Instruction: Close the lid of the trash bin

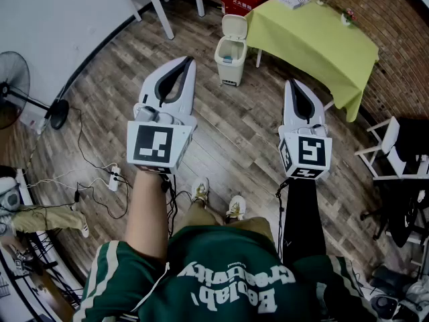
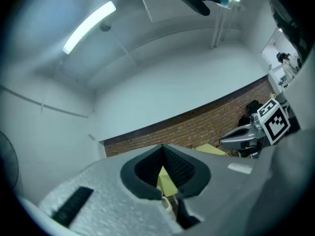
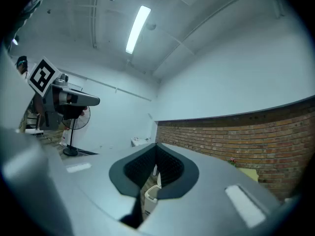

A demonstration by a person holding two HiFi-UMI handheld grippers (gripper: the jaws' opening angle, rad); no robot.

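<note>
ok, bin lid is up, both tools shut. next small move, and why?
Probably step forward toward the trash bin: its lid stands open, and the left tool and right tool, both shut and empty, are well short of it.

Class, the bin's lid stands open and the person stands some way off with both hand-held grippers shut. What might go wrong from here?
The bin stands free on the floor, so a hard push on the upright lid may tip or slide it.
The table is close beside the bin; the right hand-held gripper may catch its cloth.
Cables lie on the floor at the left: a trip hazard.
</note>
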